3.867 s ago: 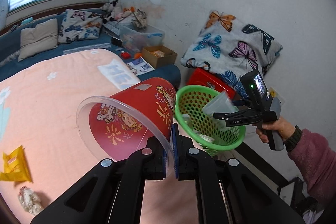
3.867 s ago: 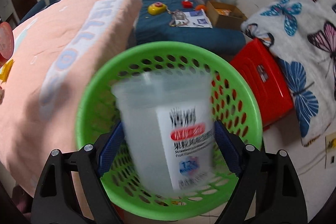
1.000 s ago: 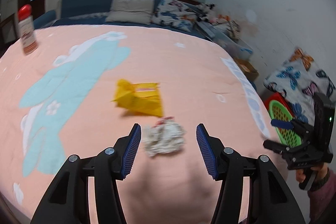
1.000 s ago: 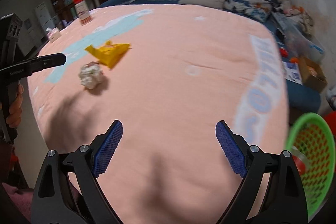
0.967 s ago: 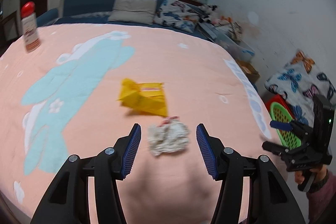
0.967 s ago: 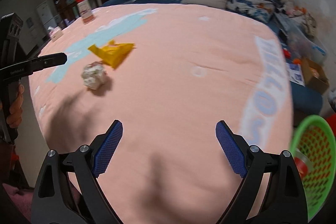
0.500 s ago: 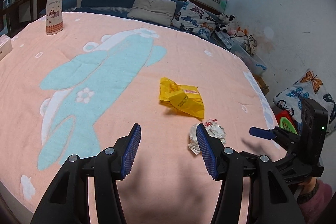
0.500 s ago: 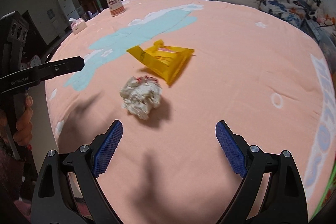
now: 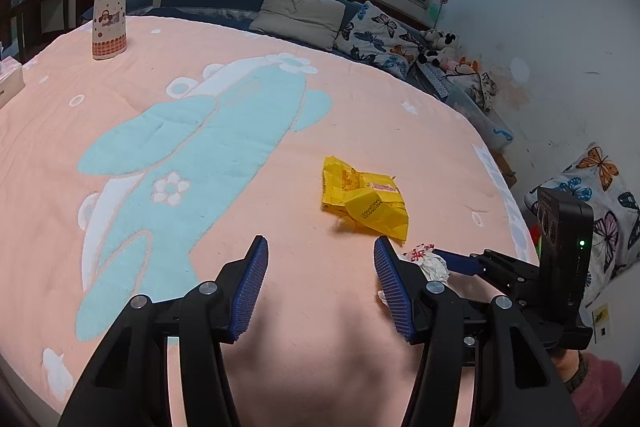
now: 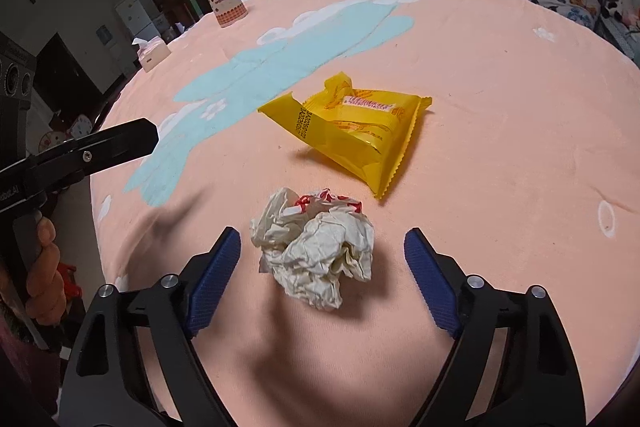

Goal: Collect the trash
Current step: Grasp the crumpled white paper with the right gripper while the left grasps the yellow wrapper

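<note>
A crumpled white paper ball lies on the pink blanket, between the open jaws of my right gripper, which is empty. A yellow snack wrapper lies just beyond it. In the left wrist view my left gripper is open and empty over bare blanket; the yellow wrapper is ahead to its right, and the paper ball is partly hidden behind its right finger. The right gripper reaches in there from the right.
A white bottle with a red cap stands at the blanket's far left. A tissue box sits near the left edge. Cushions lie beyond the far edge. The left gripper's finger shows at the left in the right wrist view.
My right gripper has moved in over the blanket so the paper ball sits between its jaws. My left gripper has swung left, so the wrapper and ball shifted right in its view.
</note>
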Available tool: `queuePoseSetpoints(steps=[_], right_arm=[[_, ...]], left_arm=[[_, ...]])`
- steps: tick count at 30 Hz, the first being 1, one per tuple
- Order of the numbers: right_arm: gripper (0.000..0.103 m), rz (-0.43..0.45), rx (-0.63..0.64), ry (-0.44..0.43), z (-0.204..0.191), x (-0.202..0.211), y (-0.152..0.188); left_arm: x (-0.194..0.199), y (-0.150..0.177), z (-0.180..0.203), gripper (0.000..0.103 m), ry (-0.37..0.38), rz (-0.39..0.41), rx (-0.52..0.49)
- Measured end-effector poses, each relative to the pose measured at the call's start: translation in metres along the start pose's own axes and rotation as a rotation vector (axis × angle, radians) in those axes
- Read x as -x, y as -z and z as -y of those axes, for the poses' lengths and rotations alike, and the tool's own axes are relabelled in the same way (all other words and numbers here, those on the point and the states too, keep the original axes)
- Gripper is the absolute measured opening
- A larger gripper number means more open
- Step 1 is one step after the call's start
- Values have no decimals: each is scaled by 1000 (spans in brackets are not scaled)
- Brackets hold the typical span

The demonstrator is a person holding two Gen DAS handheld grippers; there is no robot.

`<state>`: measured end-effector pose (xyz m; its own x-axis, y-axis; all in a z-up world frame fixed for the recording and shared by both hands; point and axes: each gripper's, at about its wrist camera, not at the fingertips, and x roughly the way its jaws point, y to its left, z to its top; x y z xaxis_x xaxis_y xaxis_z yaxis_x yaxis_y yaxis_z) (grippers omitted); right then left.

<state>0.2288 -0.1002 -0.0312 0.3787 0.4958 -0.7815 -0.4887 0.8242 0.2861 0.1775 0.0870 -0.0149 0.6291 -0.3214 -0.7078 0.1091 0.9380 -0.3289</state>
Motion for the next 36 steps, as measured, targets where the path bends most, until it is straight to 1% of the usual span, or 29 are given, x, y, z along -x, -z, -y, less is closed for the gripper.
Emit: queuePoseSetpoints(steps=[7, 10, 17, 21, 24, 27, 29, 34, 36], right_arm=[[60, -17, -8, -23, 1, -5, 2], [56, -9, -6, -24, 1, -3, 4], [54, 13, -11, -8, 8, 11, 13], [54, 28, -22, 8, 17, 25, 21], [54, 37, -35, 21, 26, 36, 27], [54, 49, -48, 32, 34, 47, 33], [54, 57, -58, 38, 40, 54, 37], [54, 65, -73, 48, 50, 66, 44], [54, 68, -80, 52, 54, 69, 47]], left_arm=[[-6, -1, -3, 53, 1, -12, 13], [-9, -1, 0, 53, 3, -15, 10], [-21, -2, 13, 53, 22, -31, 1], [-34, -4, 21, 53, 31, -43, 4], [-43, -9, 27, 53, 32, -38, 8], [-56, -14, 29, 53, 50, -46, 38], [-65, -16, 31, 53, 41, -52, 52], [-83, -22, 26, 53, 53, -68, 140], [-88, -21, 25, 45, 56, -71, 155]])
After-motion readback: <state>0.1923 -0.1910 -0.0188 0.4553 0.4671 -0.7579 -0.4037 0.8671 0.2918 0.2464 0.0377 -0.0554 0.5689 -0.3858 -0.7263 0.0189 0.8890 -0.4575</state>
